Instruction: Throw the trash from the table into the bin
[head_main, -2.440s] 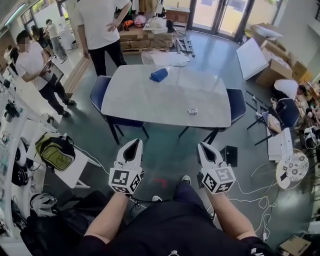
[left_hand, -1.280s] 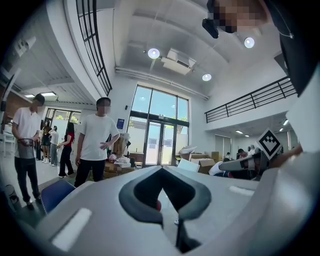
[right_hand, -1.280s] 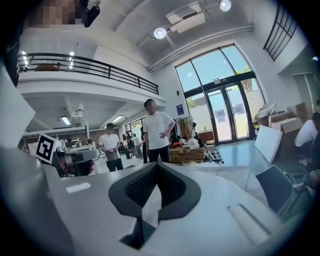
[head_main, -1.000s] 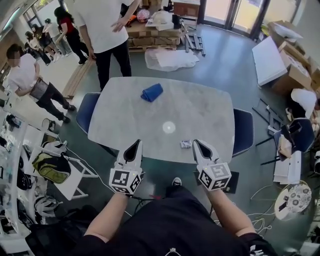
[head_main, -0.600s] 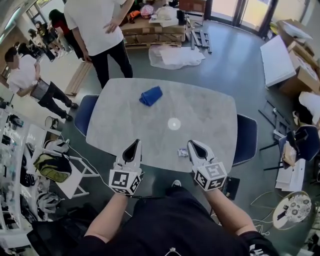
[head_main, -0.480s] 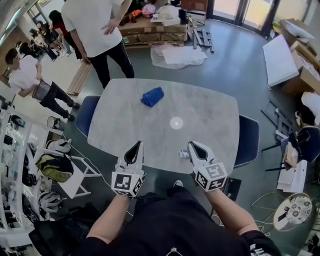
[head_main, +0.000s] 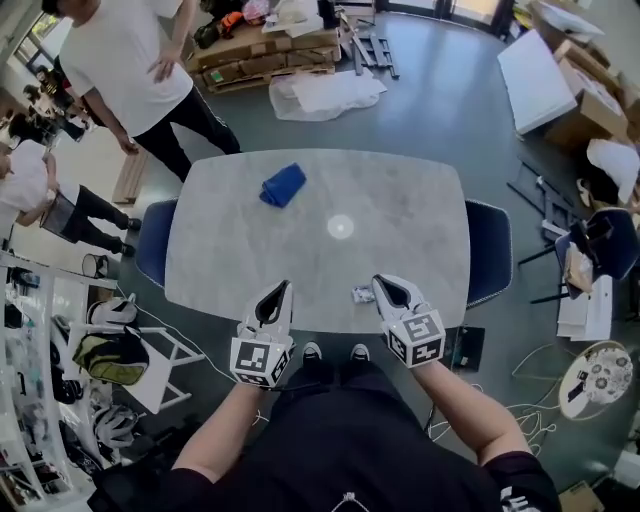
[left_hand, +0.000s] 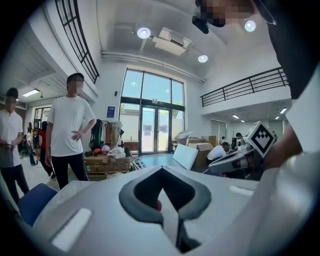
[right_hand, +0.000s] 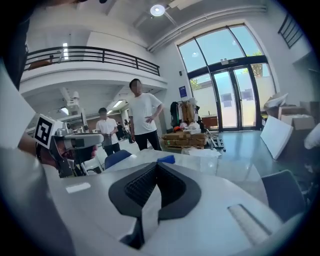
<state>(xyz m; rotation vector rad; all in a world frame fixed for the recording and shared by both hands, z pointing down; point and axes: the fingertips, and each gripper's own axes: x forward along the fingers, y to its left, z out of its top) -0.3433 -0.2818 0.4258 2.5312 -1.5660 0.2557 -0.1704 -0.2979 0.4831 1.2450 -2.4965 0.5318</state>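
Observation:
A small crumpled wrapper (head_main: 362, 294) lies on the grey marble table (head_main: 420, 200) close to its near edge. A blue cloth (head_main: 283, 185) lies toward the far left of the tabletop and also shows in the right gripper view as the blue cloth (right_hand: 166, 159). My right gripper (head_main: 385, 287) is shut and empty, its tip just right of the wrapper, over the table's near edge. My left gripper (head_main: 279, 291) is shut and empty too, over the same edge further left. In their own views the left gripper (left_hand: 161, 170) and right gripper (right_hand: 156, 164) have jaws meeting. No bin is in view.
Blue chairs stand at the table's left side (head_main: 151, 256) and right side (head_main: 488, 250). A person in a white shirt (head_main: 120, 70) stands beyond the far left corner. Cardboard boxes on a pallet (head_main: 270, 50) and a plastic sheet (head_main: 325, 95) lie behind; shelves with a backpack (head_main: 105, 355) stand at left.
The table's near edge has come closer and both grippers, still shut, now reach over it. The right gripper's tip has drawn nearer to the wrapper. The person in white has shifted left.

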